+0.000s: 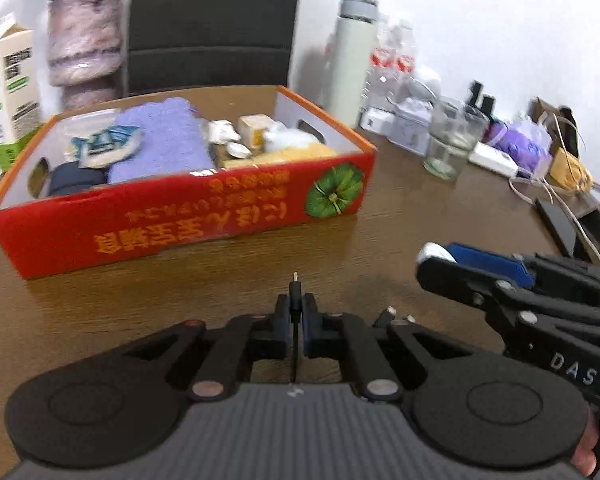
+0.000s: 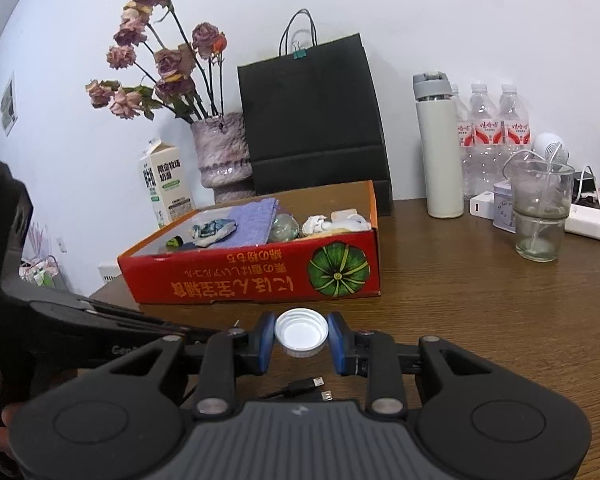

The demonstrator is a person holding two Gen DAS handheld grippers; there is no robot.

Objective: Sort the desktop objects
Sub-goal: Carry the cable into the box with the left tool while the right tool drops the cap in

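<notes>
My left gripper (image 1: 296, 316) is shut on a thin black cable (image 1: 295, 292), whose small plug end sticks up between the pads. My right gripper (image 2: 301, 338) is shut on a white bottle cap (image 2: 301, 331), held open side up above the table. In the left wrist view the right gripper (image 1: 444, 264) comes in from the right with the cap (image 1: 434, 252) at its tip. Two more cable plugs (image 2: 314, 388) lie on the wood under the right gripper. The red cardboard box (image 1: 204, 216) (image 2: 260, 276) stands just beyond both grippers, holding a purple cloth (image 1: 160, 140) and several small items.
A milk carton (image 2: 164, 184), a vase of dried flowers (image 2: 220, 152) and a black paper bag (image 2: 312, 120) stand behind the box. To the right are a white flask (image 2: 438, 148), water bottles (image 2: 496, 128), a glass (image 2: 540, 212), chargers and cords (image 1: 496, 160).
</notes>
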